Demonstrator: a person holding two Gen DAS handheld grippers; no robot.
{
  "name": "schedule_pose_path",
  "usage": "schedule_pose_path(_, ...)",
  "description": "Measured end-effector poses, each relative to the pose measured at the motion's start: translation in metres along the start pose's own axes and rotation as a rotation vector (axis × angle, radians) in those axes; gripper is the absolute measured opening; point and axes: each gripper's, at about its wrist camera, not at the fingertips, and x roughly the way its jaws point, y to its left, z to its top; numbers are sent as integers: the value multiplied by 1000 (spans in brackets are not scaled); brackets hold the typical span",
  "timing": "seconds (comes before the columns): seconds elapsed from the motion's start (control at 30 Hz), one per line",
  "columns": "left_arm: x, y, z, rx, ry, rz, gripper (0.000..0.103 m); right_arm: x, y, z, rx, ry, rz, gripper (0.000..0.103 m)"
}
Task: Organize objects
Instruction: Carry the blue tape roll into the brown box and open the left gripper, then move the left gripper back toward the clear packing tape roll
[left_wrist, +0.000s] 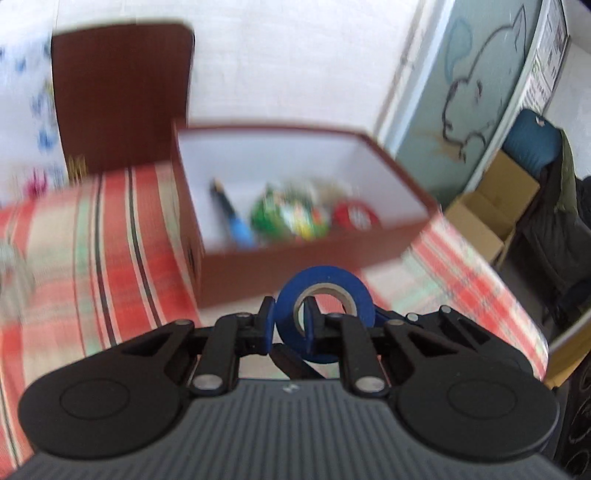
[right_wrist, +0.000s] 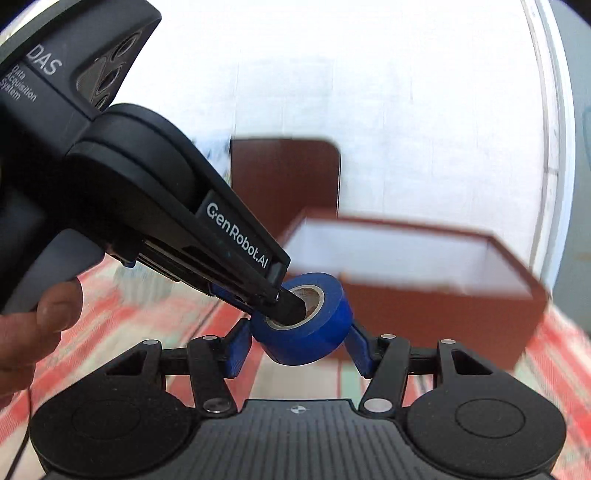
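Right now we carry the round blue roll of adhesive tape just in front of the open reddish-brown cardboard box, above the red-and-green plaid cloth on the desk. Our left gripper has its fingers closed on the wall of the roll, one finger through the pale cardboard core and the other on the outer face. Our right gripper has its blue fingers either side of the roll's outer face; whether both actually press on it we cannot tell, though they sit right against it.

We judge the roll light and stiff, with a smooth, slightly slick outer wrap, so a pinch across the wall through the core looks the surest hold, since the ring cannot slide out sideways. Squeezing across the full width looks less secure on the curved face.

Inside the box, towards its near wall, lie a dark pen with a blue end, a green printed packet and a red round thing. Behind the box its brown lid stands upright. The roll seems bound for the box, with free floor left at the far side
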Motion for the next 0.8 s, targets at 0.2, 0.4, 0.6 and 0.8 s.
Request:
schedule_pose_path(0.2, 25, 8, 52, 8, -57, 46, 19, 51, -18, 32, -8, -46, -27, 56)
schedule_pose_path(0.4, 68, 23, 63, -24, -7, 127, 33, 90, -30, 29, 41, 27, -61, 60)
schedule_pose_path(0.6, 54, 13, 39, 14, -47, 81, 43, 54, -28, 11, 106, -60, -75, 61)
schedule_pose_path(0.8, 18, 0, 16, 43, -106, 109, 45, 21, -6, 4, 116, -73, -71, 62)
